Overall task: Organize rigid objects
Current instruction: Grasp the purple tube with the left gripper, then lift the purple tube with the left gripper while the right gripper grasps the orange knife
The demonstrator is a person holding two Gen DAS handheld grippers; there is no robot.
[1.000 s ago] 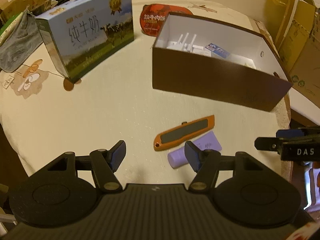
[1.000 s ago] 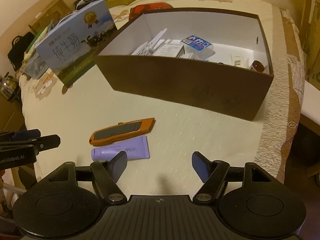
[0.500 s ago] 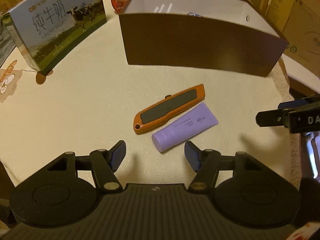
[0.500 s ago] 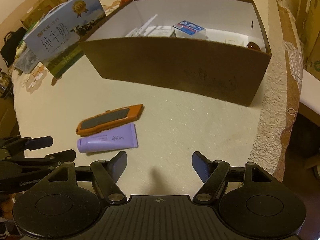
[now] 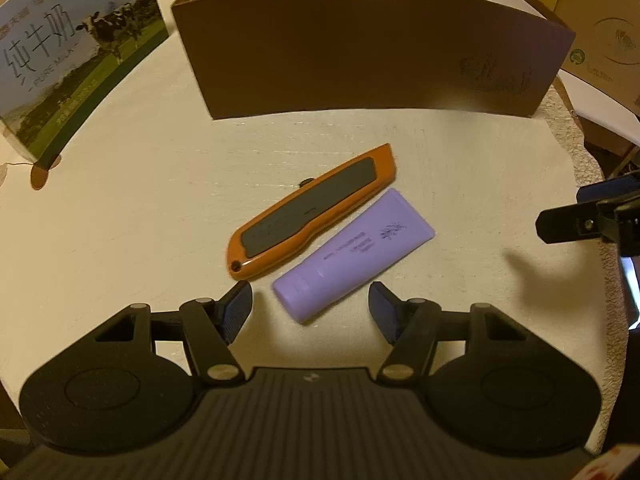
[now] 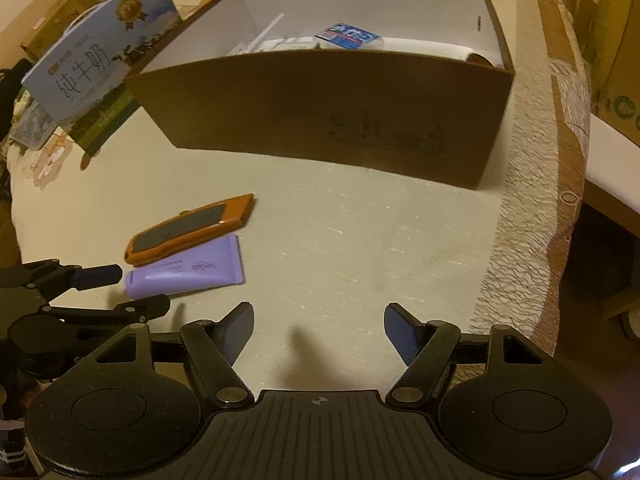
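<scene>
jaws apart — left gripper point(image 5: 310, 304) over purple tube point(image 5: 352, 254).

Both wrist views look steeply down, close over the tabletop point(image 5: 120, 208). Shared: knife point(image 5: 312, 216) point(image 6: 188, 228), tube point(image 5: 352, 252) point(image 6: 188, 276), box point(image 5: 360, 52) point(image 6: 320, 108).

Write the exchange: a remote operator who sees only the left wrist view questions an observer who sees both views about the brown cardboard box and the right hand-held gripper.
Operator: Is the brown cardboard box empty?
Observer: No. A blue-and-white packet lies inside it, among some white items.
Operator: Does the right hand-held gripper hold anything?
Observer: No. Its jaws stand open over the bare cream tablecloth, with nothing between them.
</scene>
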